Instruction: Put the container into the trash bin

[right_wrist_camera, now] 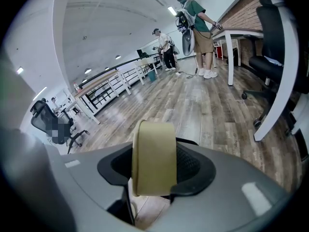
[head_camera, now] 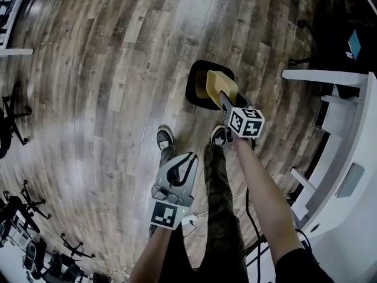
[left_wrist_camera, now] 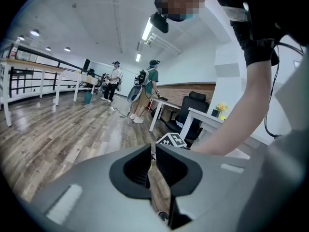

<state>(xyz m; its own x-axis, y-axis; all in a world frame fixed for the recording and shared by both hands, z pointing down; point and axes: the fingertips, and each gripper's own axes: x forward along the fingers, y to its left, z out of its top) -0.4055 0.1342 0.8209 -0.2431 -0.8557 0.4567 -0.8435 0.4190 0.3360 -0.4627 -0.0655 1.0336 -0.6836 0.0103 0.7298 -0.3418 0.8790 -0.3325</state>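
Observation:
In the head view a tan container hangs tilted above a black trash bin that stands on the wood floor. My right gripper is shut on the container's near side, with its marker cube just behind. The right gripper view shows the container upright between the jaws of the right gripper, both jaws pressed on it. My left gripper is lower left, over the person's leg, away from the bin. In its own view the left gripper is shut, with nothing between the jaws.
The person's shoes stand just in front of the bin. White desks line the right side. Office chairs stand at the left. Two people stand far off by a desk. A black chair is at the right.

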